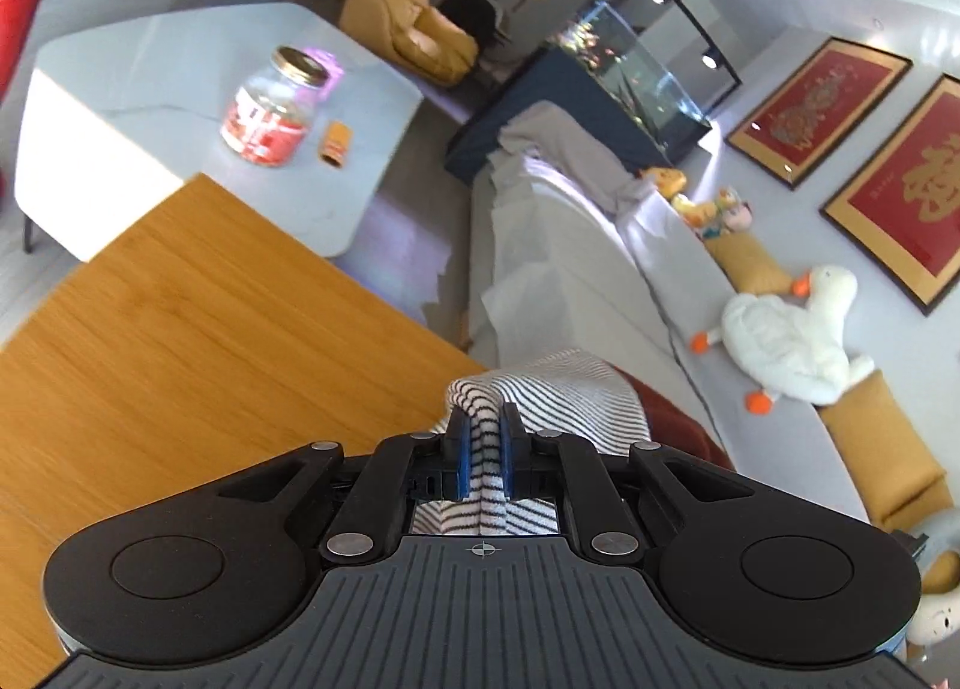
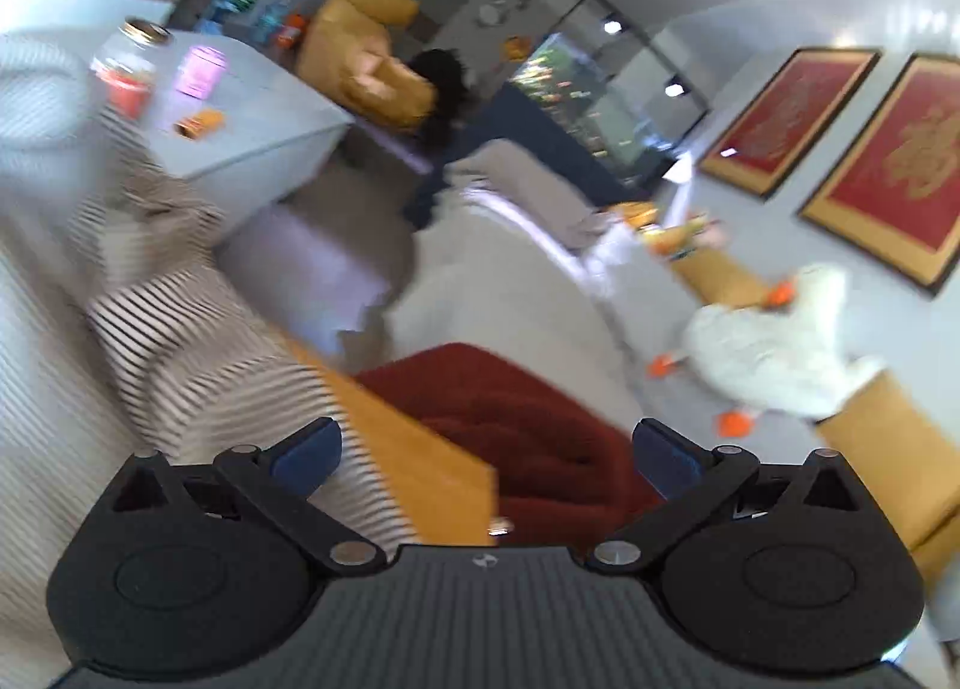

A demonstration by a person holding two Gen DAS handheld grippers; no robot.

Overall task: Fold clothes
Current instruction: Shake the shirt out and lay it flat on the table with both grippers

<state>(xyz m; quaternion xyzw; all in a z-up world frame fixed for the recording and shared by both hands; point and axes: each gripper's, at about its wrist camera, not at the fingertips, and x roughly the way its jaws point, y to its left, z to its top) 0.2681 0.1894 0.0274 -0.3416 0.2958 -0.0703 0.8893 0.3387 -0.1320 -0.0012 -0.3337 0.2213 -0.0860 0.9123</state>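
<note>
L tongs (image 1: 482,437): jaws pinched tight on a bunched fold of the striped garment (image 1: 540,395), black-on-white stripes, cloth squeezed between my blue pads (image 1: 463,458) and trailing back under the tool. Rest of the garment humps up just past the tips, at the far edge of the wooden table (image 1: 180,329). Rust-red cushion (image 1: 678,419) peeks out behind it, to the right. R tongs (image 2: 486,449): jaws spread wide, nothing between them. Through the gap I see the table corner (image 2: 432,461) and the red cushion (image 2: 510,419) beyond. Striped garment (image 2: 180,341) fills the left side of the R view, draped and rumpled, blurred; its edge lies close by my left pad (image 2: 312,452), can't tell if touching. Bkgd, L view: white side table (image 1: 180,89) w/ a glass jar (image 1: 273,107) and small orange box (image 1: 336,144); grey sofa (image 1: 600,269) w/ a plush goose (image 1: 792,329).
</note>
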